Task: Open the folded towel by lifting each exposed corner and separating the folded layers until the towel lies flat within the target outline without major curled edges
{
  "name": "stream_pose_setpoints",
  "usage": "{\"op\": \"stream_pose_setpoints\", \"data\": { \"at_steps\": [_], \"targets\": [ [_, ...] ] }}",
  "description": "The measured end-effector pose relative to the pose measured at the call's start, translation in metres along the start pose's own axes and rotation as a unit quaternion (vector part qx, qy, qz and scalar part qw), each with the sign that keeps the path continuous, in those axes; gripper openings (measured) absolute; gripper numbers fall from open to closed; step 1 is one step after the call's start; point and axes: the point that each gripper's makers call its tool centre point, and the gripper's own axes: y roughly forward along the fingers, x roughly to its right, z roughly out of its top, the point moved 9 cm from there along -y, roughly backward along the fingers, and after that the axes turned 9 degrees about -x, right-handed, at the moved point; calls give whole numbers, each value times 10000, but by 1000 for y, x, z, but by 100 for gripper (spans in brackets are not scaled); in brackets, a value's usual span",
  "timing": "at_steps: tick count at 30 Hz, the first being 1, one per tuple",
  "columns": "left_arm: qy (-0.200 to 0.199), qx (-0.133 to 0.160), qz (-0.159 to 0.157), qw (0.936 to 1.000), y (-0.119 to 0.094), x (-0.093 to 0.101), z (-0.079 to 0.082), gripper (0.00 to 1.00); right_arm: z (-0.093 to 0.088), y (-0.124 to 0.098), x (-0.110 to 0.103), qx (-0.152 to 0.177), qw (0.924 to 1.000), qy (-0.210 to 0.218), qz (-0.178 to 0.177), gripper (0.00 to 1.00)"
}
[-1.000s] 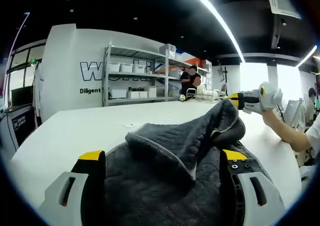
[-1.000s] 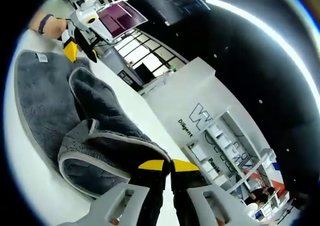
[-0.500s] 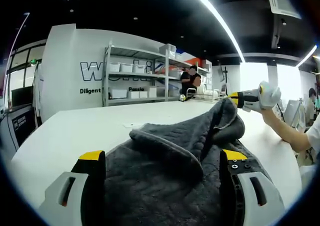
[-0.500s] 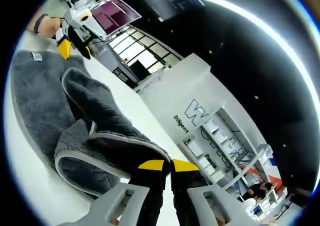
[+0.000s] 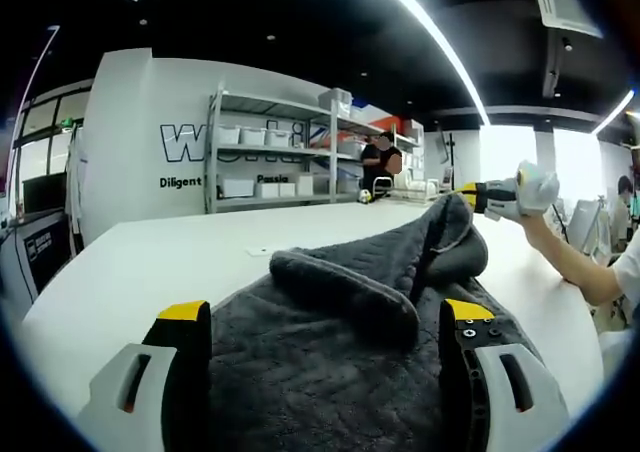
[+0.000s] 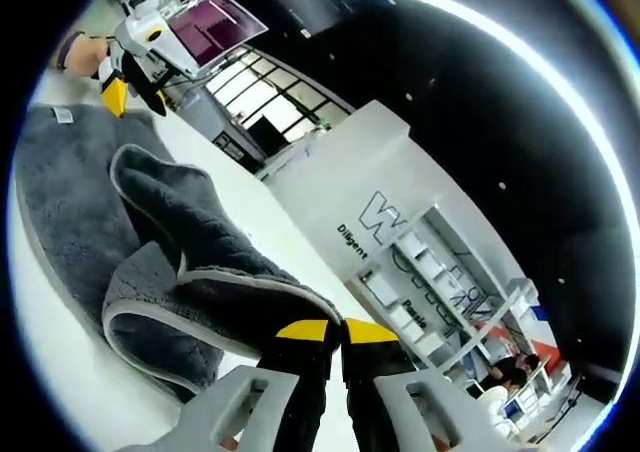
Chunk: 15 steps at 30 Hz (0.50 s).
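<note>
Grey towel (image 5: 330,362) lay on white table (image 5: 150,262), lower centre of frame. Right gripper (image 6: 333,334) jaws closed on lifted towel corner. Left gripper (image 5: 325,317) jaws wide apart, holding nothing, towel between them. Step: separating folded layer. Next, probably: carry corner outward, lay flat.

You have a white wall (image 5: 130,112) ahead of you with large dark lettering, and a metal shelving rack (image 5: 275,152) holding pale bins stands against it. A long light strip (image 5: 430,42) crosses the dark ceiling (image 5: 300,22). Bright windows (image 5: 510,152) sit to one side, and the white bench (image 5: 140,262) stretches toward the rack.
</note>
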Motion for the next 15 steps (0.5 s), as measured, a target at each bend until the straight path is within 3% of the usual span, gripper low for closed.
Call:
{"op": "stream_pose_setpoints", "data": {
  "at_steps": [15],
  "targets": [
    [21, -17, 1, 10000, 1, -1, 0, 93, -10, -2, 15, -164, 9992, 219, -288, 0]
  ]
}}
